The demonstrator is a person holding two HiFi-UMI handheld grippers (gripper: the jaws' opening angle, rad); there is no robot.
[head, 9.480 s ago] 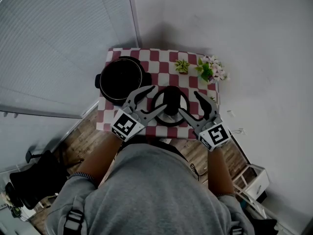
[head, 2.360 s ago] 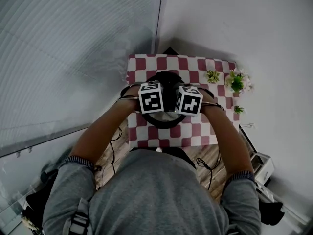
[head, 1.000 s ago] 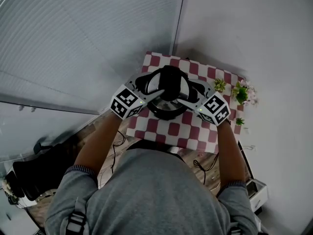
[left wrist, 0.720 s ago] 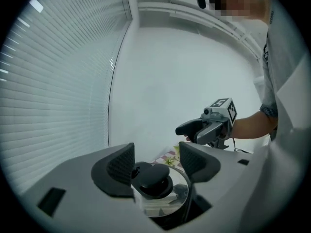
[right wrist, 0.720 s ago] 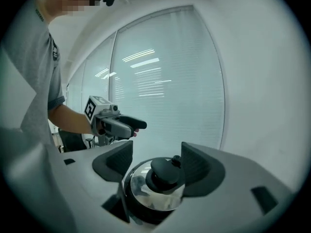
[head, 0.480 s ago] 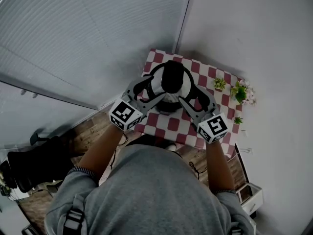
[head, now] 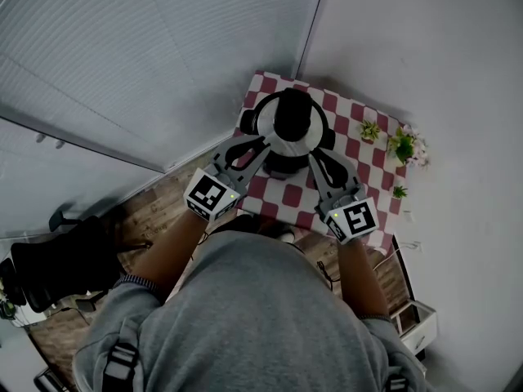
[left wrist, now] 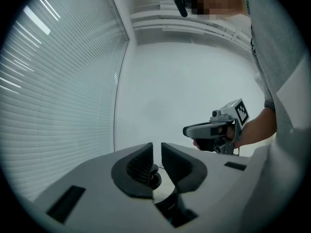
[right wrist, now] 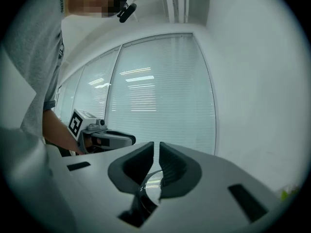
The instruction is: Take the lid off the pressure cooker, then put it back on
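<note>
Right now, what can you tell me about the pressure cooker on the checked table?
The pressure cooker stands upright on the left part of the red-and-white checked table. Its body looks dark, with black handles at the sides. The lid is on: a pale, shiny metal disc with a large black knob at its centre.

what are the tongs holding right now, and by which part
Nothing. The left tongs and right tongs have just been closing on empty air; the lid sits on the pressure cooker.
</note>
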